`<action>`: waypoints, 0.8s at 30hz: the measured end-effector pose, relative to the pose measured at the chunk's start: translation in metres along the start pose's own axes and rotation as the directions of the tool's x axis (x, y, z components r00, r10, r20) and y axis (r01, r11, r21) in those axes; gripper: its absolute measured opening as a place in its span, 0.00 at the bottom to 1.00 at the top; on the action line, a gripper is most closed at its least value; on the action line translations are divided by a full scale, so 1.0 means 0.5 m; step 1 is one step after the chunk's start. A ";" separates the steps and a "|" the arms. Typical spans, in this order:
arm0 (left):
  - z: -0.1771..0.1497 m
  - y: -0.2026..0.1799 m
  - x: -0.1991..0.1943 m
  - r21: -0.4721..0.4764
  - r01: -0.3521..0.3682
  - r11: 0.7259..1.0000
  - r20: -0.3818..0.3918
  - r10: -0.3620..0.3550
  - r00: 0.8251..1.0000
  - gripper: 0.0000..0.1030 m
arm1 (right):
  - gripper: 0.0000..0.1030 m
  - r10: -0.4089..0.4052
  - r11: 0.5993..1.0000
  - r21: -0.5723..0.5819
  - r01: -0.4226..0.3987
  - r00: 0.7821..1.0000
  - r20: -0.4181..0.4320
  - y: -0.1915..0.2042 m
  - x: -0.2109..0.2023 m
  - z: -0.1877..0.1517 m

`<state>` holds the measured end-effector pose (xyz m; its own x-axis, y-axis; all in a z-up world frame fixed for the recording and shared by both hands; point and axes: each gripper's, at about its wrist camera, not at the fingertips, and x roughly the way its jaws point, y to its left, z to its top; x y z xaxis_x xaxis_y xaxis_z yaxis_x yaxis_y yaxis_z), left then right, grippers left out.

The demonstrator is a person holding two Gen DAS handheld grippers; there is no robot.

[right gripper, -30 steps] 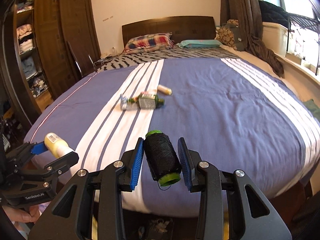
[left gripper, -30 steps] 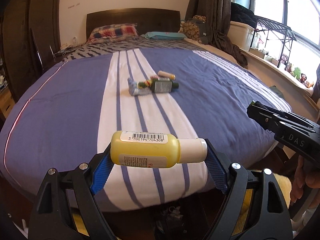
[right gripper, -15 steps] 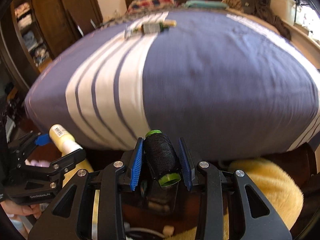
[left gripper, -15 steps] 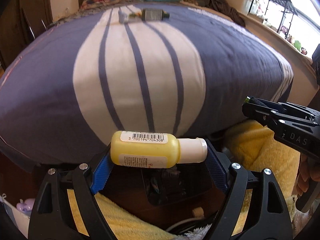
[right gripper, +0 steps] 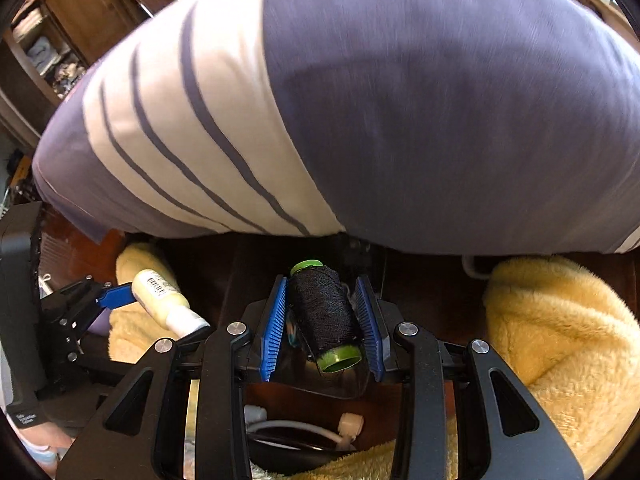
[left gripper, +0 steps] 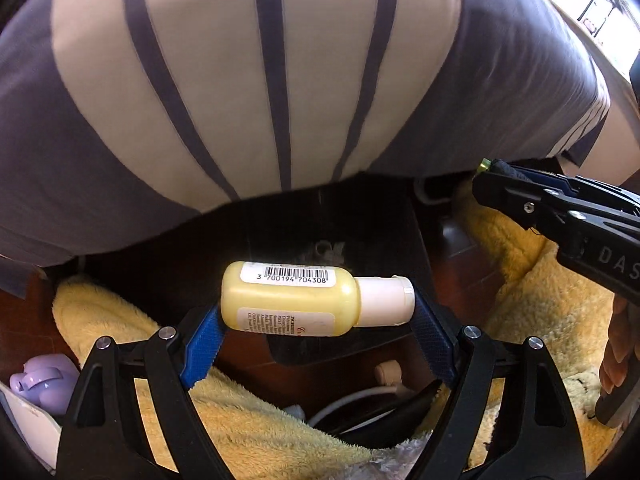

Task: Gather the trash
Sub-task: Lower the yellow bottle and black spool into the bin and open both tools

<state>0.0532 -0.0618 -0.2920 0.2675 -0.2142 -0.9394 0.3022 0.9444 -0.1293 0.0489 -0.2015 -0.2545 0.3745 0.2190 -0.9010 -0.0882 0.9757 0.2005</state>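
Pads of the left gripper (left gripper: 316, 334) pinch the yellow bottle (left gripper: 292, 304) end to end; the right gripper (right gripper: 322, 328) clamps a black thread spool (right gripper: 324, 316). Below, at 6 o'clock, possibly a bin (right gripper: 344, 390); releasing off-centre drops either onto the yellow blanket (right gripper: 560, 344).

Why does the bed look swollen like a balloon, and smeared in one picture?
Both wrist views are fisheye, so the striped bedspread bulges; in the right wrist view it is also motion-blurred, while the black thread spool stays sharp; window glare whitens the left view's upper right corner.

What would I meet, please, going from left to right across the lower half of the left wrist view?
Purple toy → yellow bottle held in the left tongs → white plug → right tongs.
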 end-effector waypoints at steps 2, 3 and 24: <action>0.003 0.002 0.012 0.001 0.007 1.000 -0.017 -0.007 1.000 0.77 | 0.35 0.000 1.000 0.009 0.000 1.000 -0.019 -0.002 0.018 -0.005; 0.003 0.001 0.021 0.002 0.010 1.000 -0.025 -0.010 1.000 0.77 | 0.35 0.003 1.000 0.016 -0.002 1.000 -0.031 -0.009 0.031 -0.004; 0.024 0.016 -0.007 -0.057 0.050 0.997 -0.031 -0.052 0.998 0.92 | 0.69 0.017 0.996 0.088 -0.021 0.999 0.049 -0.039 -0.027 0.035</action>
<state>0.0655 -0.0567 -0.2858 0.2235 -0.2549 -0.9408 0.2629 0.9452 -0.1937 0.0616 -0.2233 -0.2396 0.4182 0.2352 -0.8774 -0.0146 0.9675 0.2524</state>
